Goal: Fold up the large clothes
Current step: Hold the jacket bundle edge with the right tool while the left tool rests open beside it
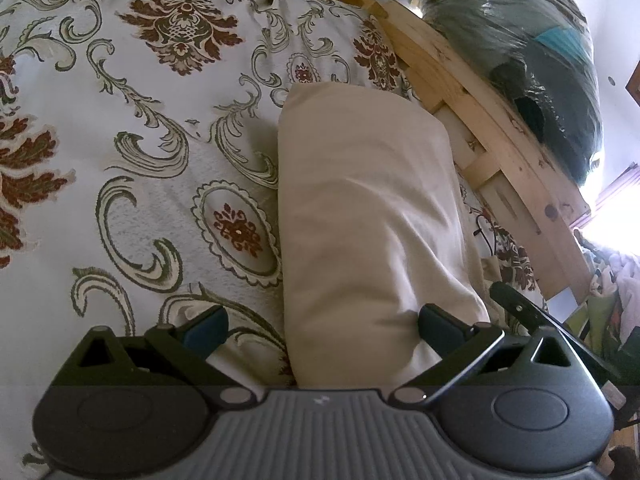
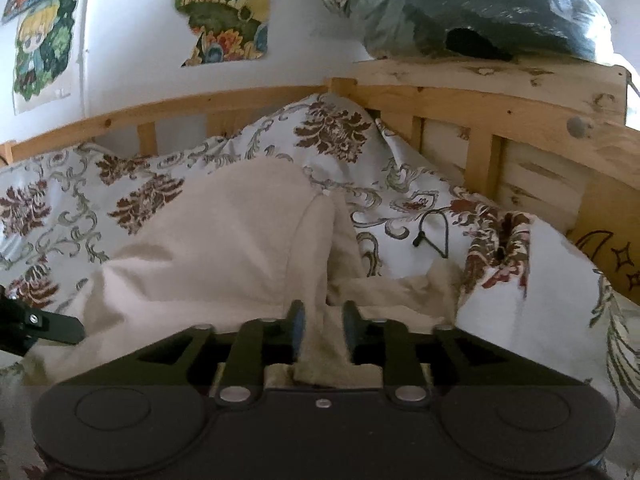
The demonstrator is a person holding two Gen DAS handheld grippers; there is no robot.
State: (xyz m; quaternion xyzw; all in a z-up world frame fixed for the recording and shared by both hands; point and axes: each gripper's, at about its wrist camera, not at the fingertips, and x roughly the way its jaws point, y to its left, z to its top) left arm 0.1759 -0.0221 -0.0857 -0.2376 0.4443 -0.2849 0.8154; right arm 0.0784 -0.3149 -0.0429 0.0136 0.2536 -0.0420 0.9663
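A large cream garment (image 1: 360, 208) lies in a long folded strip on the floral bedspread (image 1: 120, 140). My left gripper (image 1: 322, 326) is open just above its near end, with one finger over the bedspread and the other over the cloth. In the right wrist view the same cream garment (image 2: 208, 248) is bunched and lifted toward me. My right gripper (image 2: 323, 326) is shut on a fold of the cream garment between its pads. The tip of the left gripper shows at the left edge (image 2: 36, 324).
A wooden bed frame (image 2: 440, 100) runs along the far side and right. A plastic-wrapped dark bundle (image 2: 480, 8) sits on top of it. A floral pillow (image 2: 520, 280) lies at the right. A black cord (image 2: 432, 236) lies on the bedspread. Posters (image 2: 220, 8) hang on the wall.
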